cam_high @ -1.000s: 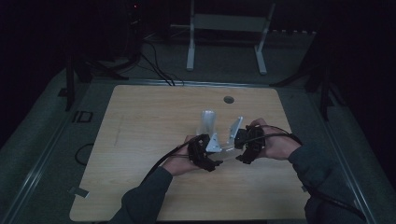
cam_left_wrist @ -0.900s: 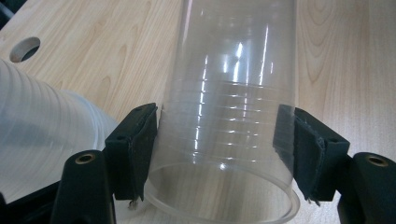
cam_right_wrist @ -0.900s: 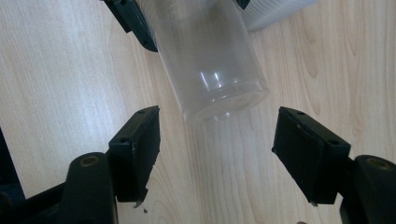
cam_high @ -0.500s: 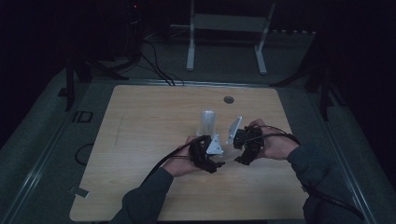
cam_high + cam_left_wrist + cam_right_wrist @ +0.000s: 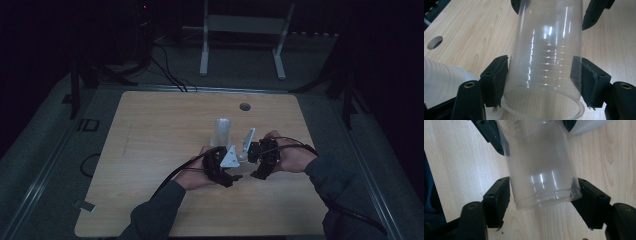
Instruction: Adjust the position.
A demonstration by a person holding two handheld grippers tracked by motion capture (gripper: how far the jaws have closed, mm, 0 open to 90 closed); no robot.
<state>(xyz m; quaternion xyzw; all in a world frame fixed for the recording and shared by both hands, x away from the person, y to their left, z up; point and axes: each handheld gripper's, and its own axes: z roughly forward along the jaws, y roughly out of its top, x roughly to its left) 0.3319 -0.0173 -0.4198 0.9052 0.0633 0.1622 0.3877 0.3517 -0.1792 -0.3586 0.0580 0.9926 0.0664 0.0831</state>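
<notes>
1. The left gripper [image 5: 540,82] has its fingers [image 5: 495,77] partly closed on the open end of a clear cup [image 5: 546,50]. Both pads press on its sides.
2. The right gripper [image 5: 544,202] has its fingers [image 5: 497,200] closed the same way on the bottom end of that cup. So the cup lies on its side between the 2 grippers, over the near middle of the surface [image 5: 474,30]. I cannot tell if it touches the wood.
3. What could go wrong: the cup is thin and smooth. If either hand squeezes harder, it could bend or crack. If the hands pull apart or twist in different ways, it could slip out of 1 grip and drop.
4. A white cup [image 5: 441,80] with ribs lies just beside the left fingers. A swing of that hand could knock it away.
5. Farther off, a standing cup [image 5: 222,131] is near both hands. A quick push forward could tip it over.
6. The left gripper view shows the rim, the rings on the cup wall and the white cup. It also shows the right fingers far up the cup.
7. The right gripper view shows the flat bottom of the cup, which the left one hides.
8. The high view is dark, and the held cup is hard to see there. But it shows both hands, the standing cup and the hole [image 5: 244,106] at the far edge.
</notes>
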